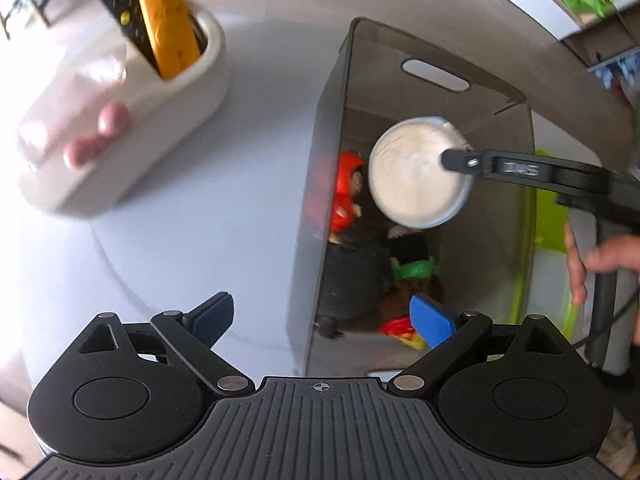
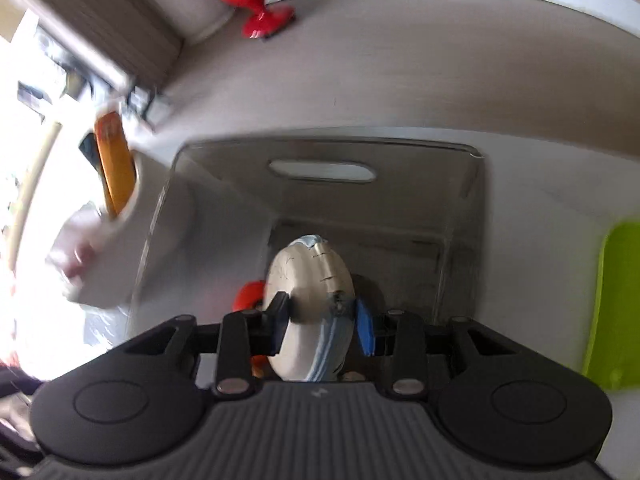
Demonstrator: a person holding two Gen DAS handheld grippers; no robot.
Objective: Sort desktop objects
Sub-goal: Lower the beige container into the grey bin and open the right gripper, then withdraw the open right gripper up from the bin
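Right gripper (image 2: 323,322) is clamped on the round white blue-rimmed disc (image 1: 418,172), hanging over the smoky translucent plastic bin (image 1: 400,52) of toys, left gripper (image 1: 326,320) wide open and empty, so a slipping edge-grip could drop it outside.

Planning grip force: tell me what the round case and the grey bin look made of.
Round case: seems hard plastic, matte white faces scuffed with fine scratches, a pale blue rim; held edgewise in the right gripper. Grey bin: looks like smoked translucent plastic or acrylic, glossy, since toys show through its wall and its handle slot is cleanly cut.
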